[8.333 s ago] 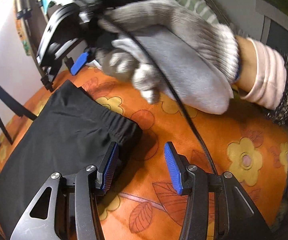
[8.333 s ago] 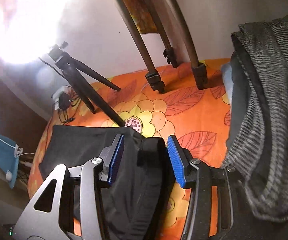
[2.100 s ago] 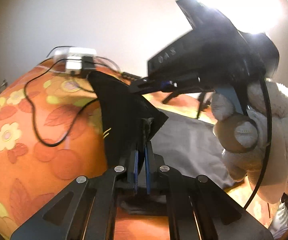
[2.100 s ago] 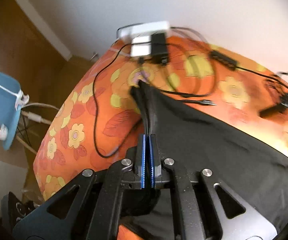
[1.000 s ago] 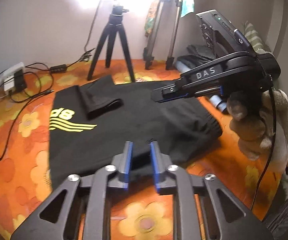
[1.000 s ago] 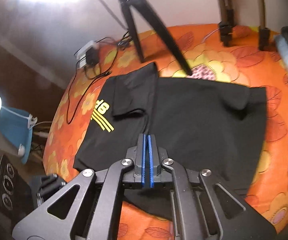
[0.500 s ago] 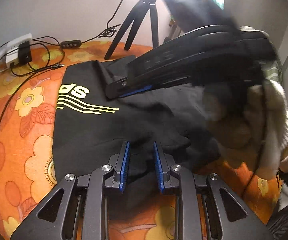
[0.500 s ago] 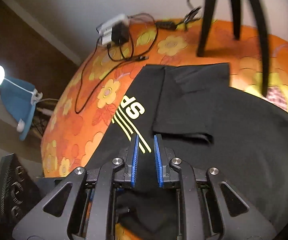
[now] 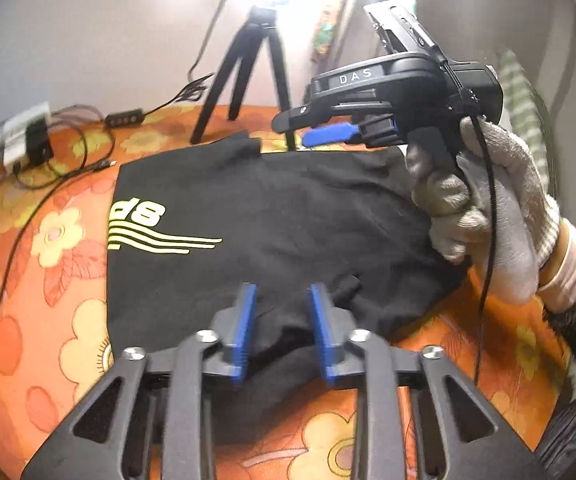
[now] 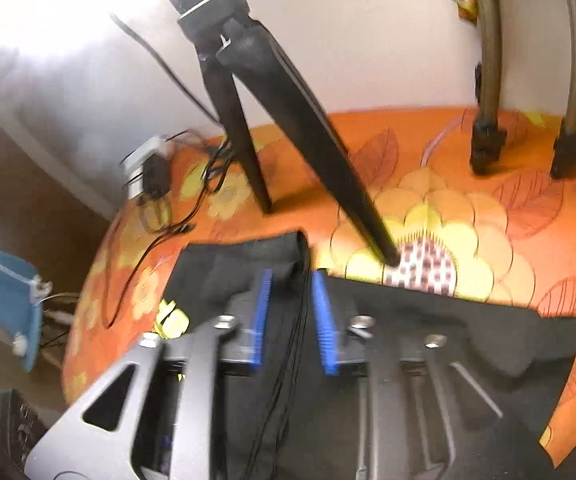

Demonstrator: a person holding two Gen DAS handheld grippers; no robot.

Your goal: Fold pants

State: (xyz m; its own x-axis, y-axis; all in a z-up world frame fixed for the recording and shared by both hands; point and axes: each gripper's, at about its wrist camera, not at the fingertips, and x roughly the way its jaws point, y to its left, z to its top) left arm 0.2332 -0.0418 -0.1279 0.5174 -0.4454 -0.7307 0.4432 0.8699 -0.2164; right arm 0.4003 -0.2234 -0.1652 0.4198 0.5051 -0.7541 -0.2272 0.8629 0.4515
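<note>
I have the black pants (image 9: 271,232) lying folded on the orange flowered bedspread (image 9: 35,320), spread as a broad dark rectangle with the yellow logo (image 9: 143,228) facing up near its left edge. From the left wrist view the bulk of the cloth looks flat, with one folded-over flap at the far corner by the tripod (image 9: 255,80) and a small rumpled bump close to my left hand-held gripper (image 9: 281,322).

That left hand-held gripper is letting go: its blue pads are parting, the near edge of the pants sits under and between them, but I see no cloth pinched by either pad. My right hand-held gripper (image 10: 294,316) is opening too. It hangs over the far corner of the pants, a ridge of fabric runs up between its pads, and the picture is blurred, so I judge the pads clear of the cloth without being fully sure. In the left view I can see it held in a gloved hand (image 9: 484,216) above the far edge of the garment.

As I judge it, at least one fold is laid down and both grips are being given up. What remains, I think, is smoothing the rumple at the near edge, squaring the far flap, and probably another fold to make a smaller packet.
</note>
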